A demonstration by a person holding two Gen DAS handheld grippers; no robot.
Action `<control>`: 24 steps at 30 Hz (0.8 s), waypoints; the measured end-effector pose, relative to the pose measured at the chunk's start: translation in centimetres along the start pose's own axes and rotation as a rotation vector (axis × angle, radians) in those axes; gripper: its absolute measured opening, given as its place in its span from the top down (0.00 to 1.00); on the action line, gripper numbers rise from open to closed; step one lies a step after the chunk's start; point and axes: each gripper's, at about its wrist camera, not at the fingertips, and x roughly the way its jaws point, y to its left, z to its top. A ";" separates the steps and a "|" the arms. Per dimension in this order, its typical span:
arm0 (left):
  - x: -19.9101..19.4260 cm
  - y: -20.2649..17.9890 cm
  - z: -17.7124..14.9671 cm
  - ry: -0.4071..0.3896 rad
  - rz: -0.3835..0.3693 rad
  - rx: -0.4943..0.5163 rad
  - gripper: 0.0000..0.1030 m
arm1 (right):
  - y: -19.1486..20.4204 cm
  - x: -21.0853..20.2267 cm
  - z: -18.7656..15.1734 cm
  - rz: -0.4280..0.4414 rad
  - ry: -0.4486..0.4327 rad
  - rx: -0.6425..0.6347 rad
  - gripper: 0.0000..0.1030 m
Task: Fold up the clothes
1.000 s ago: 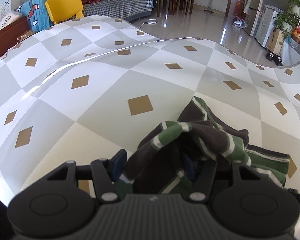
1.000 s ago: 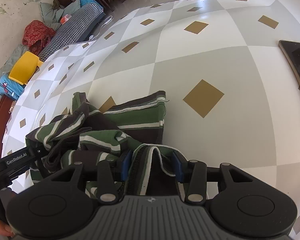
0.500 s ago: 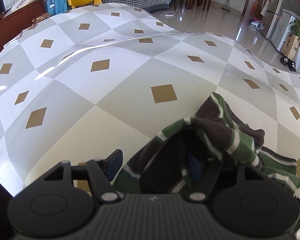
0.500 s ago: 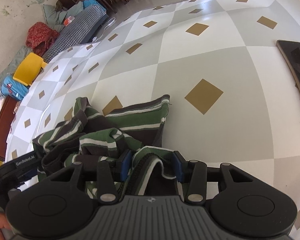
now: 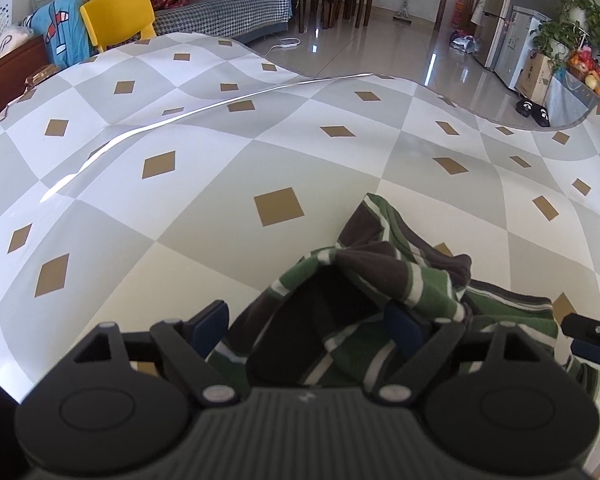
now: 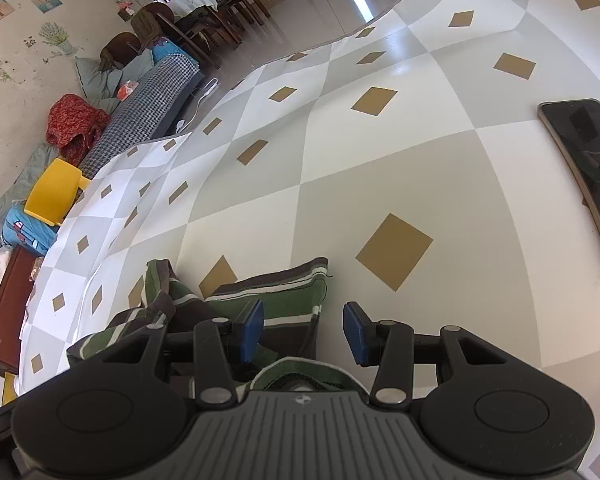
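A green, brown and white striped garment (image 5: 420,280) lies bunched on the checkered tablecloth (image 5: 220,160). My left gripper (image 5: 306,326) stands over its near left part with its jaws opening wide. A raised fold sits between them and drapes over the right finger, while the left pad (image 5: 210,324) is bare. In the right wrist view the garment (image 6: 284,296) has a flat folded panel ahead. My right gripper (image 6: 303,330) hovers over that panel's edge, its blue pads apart and pressing nothing. A loop of cloth (image 6: 300,372) lies back by its base. One finger of the right gripper (image 5: 588,336) shows at the left view's right edge.
A dark phone (image 6: 588,168) lies on the table to the right of the garment. Beyond the table's far edge are a yellow chair (image 5: 118,16), a checked sofa (image 5: 220,16), a fridge (image 5: 512,28) and shiny floor.
The left jaws have spread much wider around the raised fold. The cloth that filled the gap between the right pads has slipped back toward the gripper's base, leaving the pads bare.
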 end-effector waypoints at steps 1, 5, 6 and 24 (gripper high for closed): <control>0.0 -0.1 0.2 -0.008 -0.006 0.012 0.15 | -0.1 0.3 0.1 -0.002 0.000 0.004 0.58; 0.3 -0.9 0.4 -0.016 -0.020 0.047 0.13 | 0.2 1.7 0.2 -0.029 0.015 -0.021 0.58; 0.5 -1.1 0.4 -0.016 -0.023 0.054 0.13 | 0.3 2.1 0.2 -0.030 0.021 -0.030 0.58; 3.1 0.3 -0.4 0.006 0.035 -0.004 0.42 | 2.9 3.1 -0.9 -0.033 -0.053 -0.215 0.96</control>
